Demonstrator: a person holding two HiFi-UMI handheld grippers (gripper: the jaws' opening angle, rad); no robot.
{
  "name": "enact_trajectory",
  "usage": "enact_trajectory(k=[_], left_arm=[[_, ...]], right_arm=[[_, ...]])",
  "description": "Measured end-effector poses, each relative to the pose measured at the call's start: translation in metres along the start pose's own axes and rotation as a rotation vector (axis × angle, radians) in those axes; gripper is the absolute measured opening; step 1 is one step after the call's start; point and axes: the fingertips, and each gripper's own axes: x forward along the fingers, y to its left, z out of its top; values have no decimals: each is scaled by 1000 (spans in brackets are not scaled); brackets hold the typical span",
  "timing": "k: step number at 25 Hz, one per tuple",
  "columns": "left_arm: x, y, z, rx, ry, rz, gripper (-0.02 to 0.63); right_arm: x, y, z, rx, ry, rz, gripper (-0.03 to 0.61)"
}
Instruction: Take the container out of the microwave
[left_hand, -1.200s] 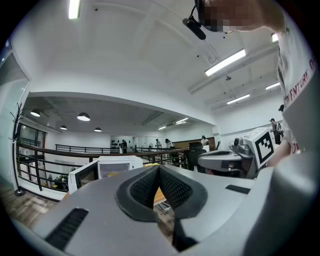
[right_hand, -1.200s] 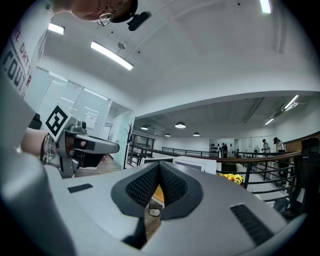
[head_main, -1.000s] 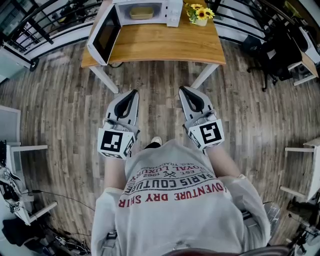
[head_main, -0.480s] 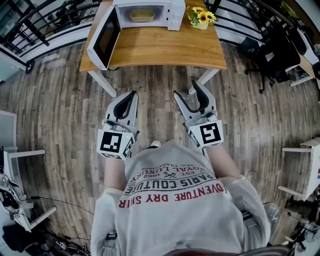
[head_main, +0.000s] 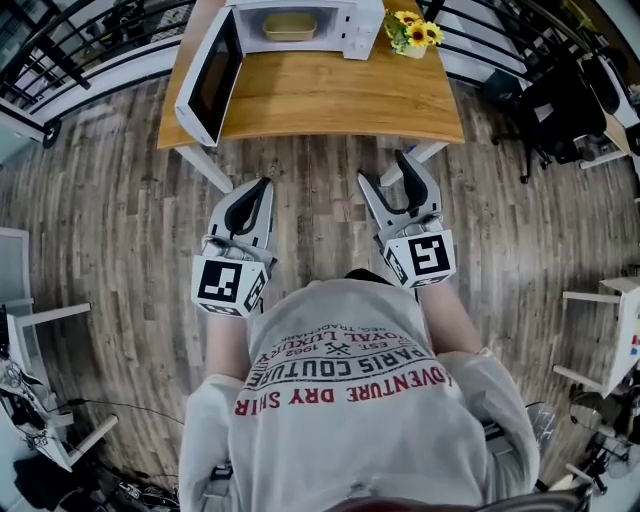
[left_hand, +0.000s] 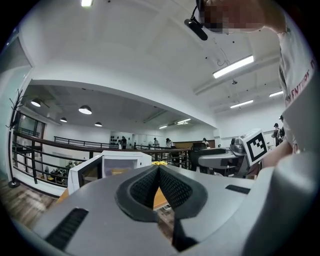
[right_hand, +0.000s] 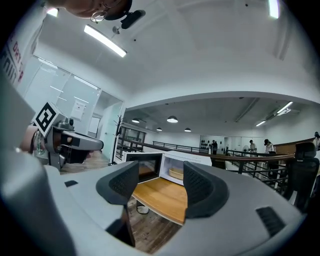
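Well beyond right tongs (head_main: 385, 168), container (head_main: 289, 27) sits inside microwave (head_main: 352, 22).

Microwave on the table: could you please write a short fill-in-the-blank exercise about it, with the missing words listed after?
1. The door of the microwave stands ___.
2. The yellow container sits ___ the microwave.
3. The sunflowers stand beside the microwave on the wooden ___.

Missing words: open; inside; table

Wood-plank floor (head_main: 110, 210); wooden table (head_main: 330, 95), white legs; black railing (head_main: 60, 45) behind; white ceiling (left_hand: 150, 60), strip lights (left_hand: 232, 66).
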Motion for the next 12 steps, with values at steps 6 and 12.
enact_trajectory(k=[6, 12], left_arm=[[22, 17, -12, -17, 36, 20, 14], [64, 48, -13, -13, 49, 69, 14]], right_arm=[[35, -10, -13, 30, 30, 44, 276], [97, -32, -19, 48, -4, 112, 276]])
